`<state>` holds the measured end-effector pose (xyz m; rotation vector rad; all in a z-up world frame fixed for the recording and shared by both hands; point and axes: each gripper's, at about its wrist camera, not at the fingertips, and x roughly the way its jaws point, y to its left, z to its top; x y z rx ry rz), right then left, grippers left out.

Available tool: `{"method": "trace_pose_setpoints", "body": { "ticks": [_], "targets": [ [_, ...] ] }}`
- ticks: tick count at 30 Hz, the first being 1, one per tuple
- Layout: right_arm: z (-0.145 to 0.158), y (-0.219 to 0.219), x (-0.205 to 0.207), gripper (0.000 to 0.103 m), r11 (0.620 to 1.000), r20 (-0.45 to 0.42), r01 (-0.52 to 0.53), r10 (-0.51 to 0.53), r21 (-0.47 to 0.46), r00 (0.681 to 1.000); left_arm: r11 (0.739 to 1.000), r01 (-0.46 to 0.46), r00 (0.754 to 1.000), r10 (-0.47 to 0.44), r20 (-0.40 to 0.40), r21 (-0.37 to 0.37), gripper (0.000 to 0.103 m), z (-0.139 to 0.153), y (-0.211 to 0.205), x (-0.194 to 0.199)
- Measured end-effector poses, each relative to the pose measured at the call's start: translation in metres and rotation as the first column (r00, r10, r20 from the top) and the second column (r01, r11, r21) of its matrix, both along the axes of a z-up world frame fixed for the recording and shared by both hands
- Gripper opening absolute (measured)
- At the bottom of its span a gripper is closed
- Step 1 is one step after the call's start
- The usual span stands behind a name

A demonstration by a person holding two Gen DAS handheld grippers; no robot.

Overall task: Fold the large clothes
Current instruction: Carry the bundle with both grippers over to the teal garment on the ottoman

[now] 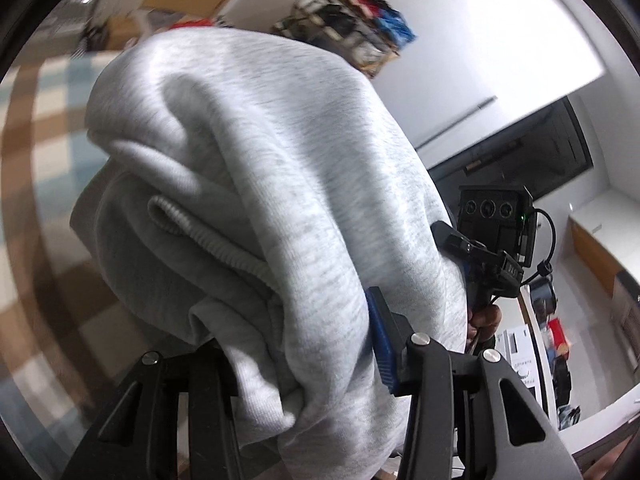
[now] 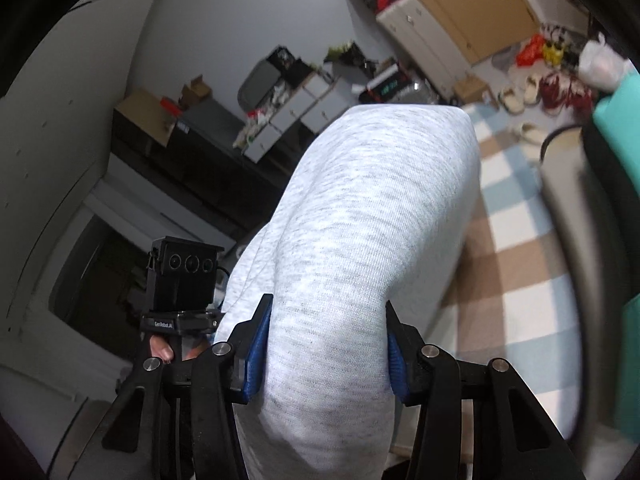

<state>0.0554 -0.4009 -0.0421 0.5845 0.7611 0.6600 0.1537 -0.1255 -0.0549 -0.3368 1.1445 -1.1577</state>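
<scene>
- A thick bundle of the grey sweatshirt [image 2: 352, 264] is clamped between the blue ribbed pads [image 2: 256, 354] of the right gripper [image 2: 324, 352]; the jaws are held fairly wide apart by the bulk of cloth pressed against both pads.
- The left gripper [image 1: 304, 364] is closed on the same sweatshirt [image 1: 256, 184]: one blue pad [image 1: 380, 344] is seen pressed to the fabric, while the other finger is hidden behind the folds.
- The sweatshirt is a soft heathered knit, carried in the air above the checked cloth [image 2: 516, 248]; rounded folds and a ribbed cuff [image 1: 200, 232] are seen in the left wrist view.
- Just beside the sweatshirt, the opposite gripper's black camera block [image 2: 184, 276] is seen in each view, with the person's fingers [image 2: 162, 350] gripping the handle under it.
- Beyond the sweatshirt, the checked cloth in tan, white and pale blue squares is spread flat, bounded on one side by a blurred dark curved edge [image 2: 568, 240].
- Farther behind the sweatshirt, white cabinets [image 2: 304, 108], cardboard boxes [image 2: 472, 4] and shoes [image 2: 520, 98] are ranged along the wall.
</scene>
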Motion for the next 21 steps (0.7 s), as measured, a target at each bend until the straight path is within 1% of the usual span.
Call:
{"method": "trace_pose_setpoints", "body": {
  "ticks": [1, 2, 4, 5, 7, 10, 12, 13, 14, 15, 16, 17, 19, 20, 21],
  "targets": [
    [0.014, -0.012, -0.003, 0.048, 1.0, 0.016, 0.012, -0.012, 0.006, 1.0, 1.0, 0.009, 1.0, -0.009, 0.015, 0.0, 0.039, 0.012, -0.009, 0.0],
    [0.024, -0.017, -0.001, 0.048, 1.0, 0.024, 0.026, -0.026, 0.007, 0.999, 1.0, 0.024, 0.999, -0.024, 0.04, 0.007, 0.04, 0.028, -0.024, 0.0],
    [0.055, -0.044, -0.006, 0.048, 0.998, 0.042, 0.06, -0.06, 0.007, 0.997, 0.998, 0.054, 0.994, -0.055, 0.093, 0.014, 0.04, 0.063, -0.06, 0.0],
    [0.066, -0.054, -0.008, 0.048, 0.997, 0.05, 0.072, -0.072, 0.004, 0.996, 0.998, 0.062, 0.992, -0.063, 0.108, 0.013, 0.04, 0.075, -0.073, 0.003],
    [0.098, -0.083, -0.015, 0.048, 0.994, 0.085, 0.105, -0.103, -0.019, 0.991, 0.997, 0.083, 0.987, -0.083, 0.14, 0.003, 0.04, 0.1, -0.107, 0.006],
    [0.13, -0.128, -0.023, 0.048, 0.987, 0.117, 0.157, -0.153, -0.023, 0.981, 0.994, 0.099, 0.985, -0.092, 0.144, -0.042, 0.039, 0.121, -0.155, 0.014],
    [0.14, -0.158, -0.029, 0.049, 0.981, 0.134, 0.192, -0.186, -0.028, 0.973, 0.993, 0.087, 0.987, -0.075, 0.145, -0.078, 0.039, 0.119, -0.184, 0.018],
    [0.14, -0.172, -0.027, 0.049, 0.979, 0.134, 0.198, -0.192, -0.037, 0.972, 0.992, 0.079, 0.988, -0.064, 0.14, -0.1, 0.039, 0.109, -0.201, 0.02],
    [0.137, -0.189, -0.025, 0.049, 0.975, 0.126, 0.218, -0.212, -0.039, 0.969, 0.991, 0.076, 0.991, -0.063, 0.121, -0.108, 0.039, 0.099, -0.211, 0.023],
    [0.124, -0.211, -0.02, 0.051, 0.968, 0.101, 0.247, -0.242, -0.04, 0.965, 0.992, 0.07, 0.994, -0.06, 0.094, -0.105, 0.039, 0.078, -0.231, 0.027],
    [0.115, -0.221, -0.014, 0.052, 0.964, 0.08, 0.261, -0.256, -0.056, 0.963, 0.994, 0.056, 0.997, -0.05, 0.064, -0.098, 0.039, 0.052, -0.251, 0.031],
    [0.095, -0.24, -0.006, 0.052, 0.954, 0.047, 0.288, -0.285, -0.08, 0.957, 0.996, 0.046, 0.998, -0.043, 0.047, -0.081, 0.04, 0.035, -0.262, 0.039],
    [0.063, -0.261, 0.011, 0.053, 0.939, -0.021, 0.298, -0.306, -0.17, 0.952, 1.0, 0.024, 1.0, -0.024, -0.01, 0.0, 0.04, -0.025, -0.298, 0.046],
    [0.037, -0.276, 0.02, 0.054, 0.924, -0.086, 0.308, -0.334, -0.227, 0.939, 1.0, 0.01, 1.0, -0.01, -0.029, 0.013, 0.04, -0.042, -0.305, 0.049],
    [0.012, -0.287, 0.028, 0.055, 0.907, -0.152, 0.31, -0.363, -0.286, 0.92, 1.0, -0.002, 0.998, 0.002, -0.064, 0.004, 0.042, -0.063, -0.309, 0.051]
  ]
}}
